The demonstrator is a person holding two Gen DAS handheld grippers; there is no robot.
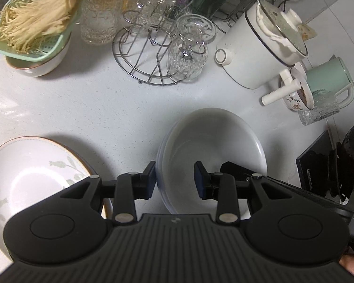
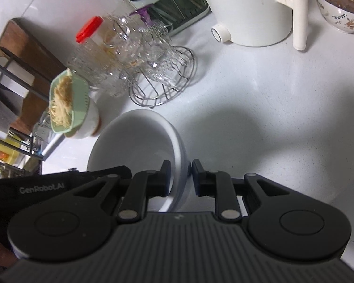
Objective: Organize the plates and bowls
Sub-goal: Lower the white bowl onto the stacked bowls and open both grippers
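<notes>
- Your left gripper (image 1: 175,180) and right gripper (image 2: 180,178) each clamp an opposite rim of the stack of white bowls (image 1: 214,146), one finger inside, one outside
- The stack hangs just above the white countertop (image 1: 94,108), tilted in the right wrist view
- A floral plate (image 1: 28,172) sits near the stack, to its left
- Behind: a wire glass rack (image 1: 151,54), a white electric pot (image 1: 259,54) and a green colander of enoki mushrooms (image 1: 37,23)

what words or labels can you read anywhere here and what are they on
"GenRobot.AI": white lettering on the black body of the left gripper, seen in the right wrist view.
Small white print on the black box at the right edge: too small to read.
Print on the yellow package at the left edge: too blurred to read.
</notes>
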